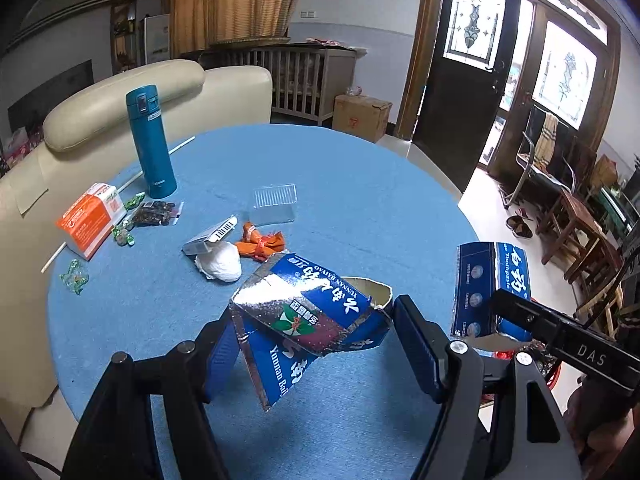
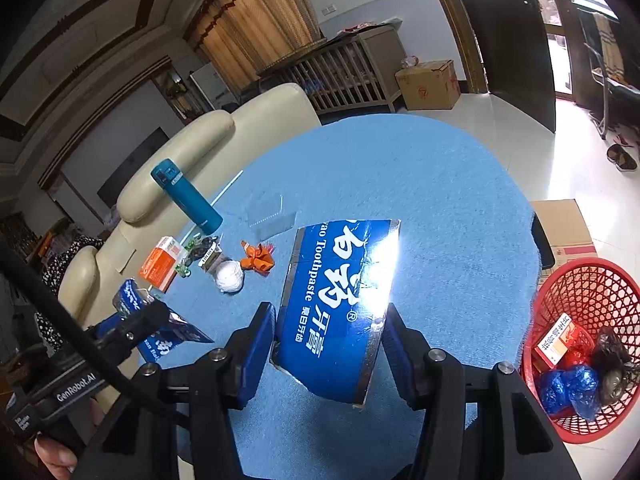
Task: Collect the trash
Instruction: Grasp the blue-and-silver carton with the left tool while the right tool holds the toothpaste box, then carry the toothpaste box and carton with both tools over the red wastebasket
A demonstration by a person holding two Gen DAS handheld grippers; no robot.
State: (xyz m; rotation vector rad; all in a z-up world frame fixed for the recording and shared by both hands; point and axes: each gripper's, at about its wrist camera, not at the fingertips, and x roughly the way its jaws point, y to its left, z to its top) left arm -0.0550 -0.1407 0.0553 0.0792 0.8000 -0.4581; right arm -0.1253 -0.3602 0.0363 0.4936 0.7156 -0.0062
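Observation:
A blue toothpaste box is torn in two. My left gripper (image 1: 312,344) is shut on the crumpled half (image 1: 308,320) and holds it above the blue table (image 1: 340,184). My right gripper (image 2: 330,336) is shut on the other half (image 2: 340,300), also lifted; this half shows in the left wrist view (image 1: 490,288) at the right. More trash lies on the table: a white paper ball (image 1: 220,262), an orange wrapper (image 1: 260,240), green candy wrappers (image 1: 74,276). A red basket (image 2: 580,344) with trash in it stands on the floor at the right.
On the table stand a teal flask (image 1: 150,140), an orange-white box (image 1: 90,220), a clear plastic tray (image 1: 274,204), a small dark packet (image 1: 156,214) and a thin white stick (image 1: 132,178). A cream sofa (image 1: 120,96) lies behind. A cardboard box (image 2: 564,228) sits by the basket.

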